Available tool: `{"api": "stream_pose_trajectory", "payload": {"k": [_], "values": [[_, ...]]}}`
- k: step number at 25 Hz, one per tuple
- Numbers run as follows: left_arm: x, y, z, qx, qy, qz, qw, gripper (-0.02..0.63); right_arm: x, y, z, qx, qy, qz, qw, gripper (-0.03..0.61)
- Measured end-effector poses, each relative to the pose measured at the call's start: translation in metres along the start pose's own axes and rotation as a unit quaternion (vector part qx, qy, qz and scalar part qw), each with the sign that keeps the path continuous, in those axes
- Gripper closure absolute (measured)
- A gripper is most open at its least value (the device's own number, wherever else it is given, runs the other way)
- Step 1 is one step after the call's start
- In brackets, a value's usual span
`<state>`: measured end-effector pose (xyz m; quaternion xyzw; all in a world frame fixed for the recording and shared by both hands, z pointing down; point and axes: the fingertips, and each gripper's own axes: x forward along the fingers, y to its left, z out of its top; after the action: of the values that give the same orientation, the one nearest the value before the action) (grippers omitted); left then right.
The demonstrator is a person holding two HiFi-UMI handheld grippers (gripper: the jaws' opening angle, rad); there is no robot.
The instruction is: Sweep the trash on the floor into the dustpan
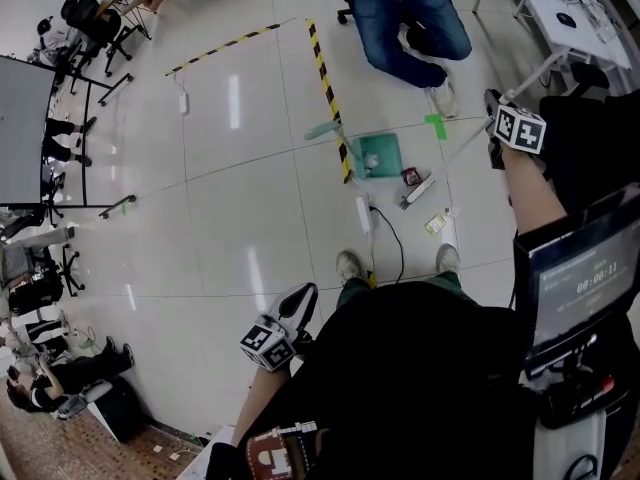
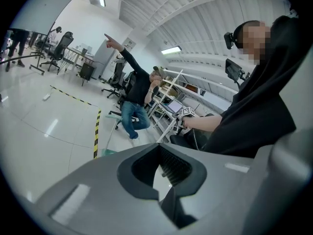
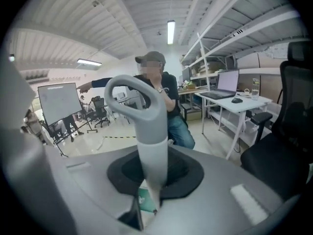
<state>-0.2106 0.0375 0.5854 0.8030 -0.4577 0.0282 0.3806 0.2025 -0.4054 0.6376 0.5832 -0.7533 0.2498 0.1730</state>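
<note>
From the head view, the right gripper (image 1: 495, 128) is clamped on a white broom handle (image 1: 460, 154). The brush head (image 1: 417, 191) rests on the floor ahead of and below it, just beside the green dustpan (image 1: 378, 155). A dark red wrapper (image 1: 410, 176) lies between the two. The left gripper (image 1: 295, 308) hangs low, well apart from the dustpan.

In the left gripper view, its jaws stand narrowly apart and hold nothing. The dustpan lies far ahead, to the left.

In the right gripper view, the jaws grip the handle, with the dustpan showing beneath.
</note>
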Motion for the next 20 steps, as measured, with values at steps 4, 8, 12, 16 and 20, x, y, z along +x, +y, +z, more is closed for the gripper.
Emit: {"api": "stream_pose_trajectory", "payload": {"k": [4,8,12,16,20], "values": [[0.005,0.001,0.002,0.006,0.0,-0.007,1.0,0.618,0.0,0.001,0.001,-0.018,-0.009,0.017,1.0,0.534],[0.006,0.003,-0.003,0.004,0.001,-0.009,1.0,0.618,-0.002,0.016,-0.01,-0.042,0.018,0.044,0.998,0.531],[0.008,0.002,-0.003,0.002,0.002,-0.01,0.9999,0.618,0.002,0.03,-0.021,-0.055,0.055,0.054,0.996,0.532],[0.006,-0.001,-0.001,0.002,-0.001,-0.007,1.0,0.618,0.01,0.051,-0.018,-0.084,0.067,0.068,0.992,0.534],[-0.001,-0.005,-0.002,-0.002,0.0,0.003,1.0,0.618,0.014,0.073,-0.014,-0.12,0.05,0.09,0.987,0.535]]}}
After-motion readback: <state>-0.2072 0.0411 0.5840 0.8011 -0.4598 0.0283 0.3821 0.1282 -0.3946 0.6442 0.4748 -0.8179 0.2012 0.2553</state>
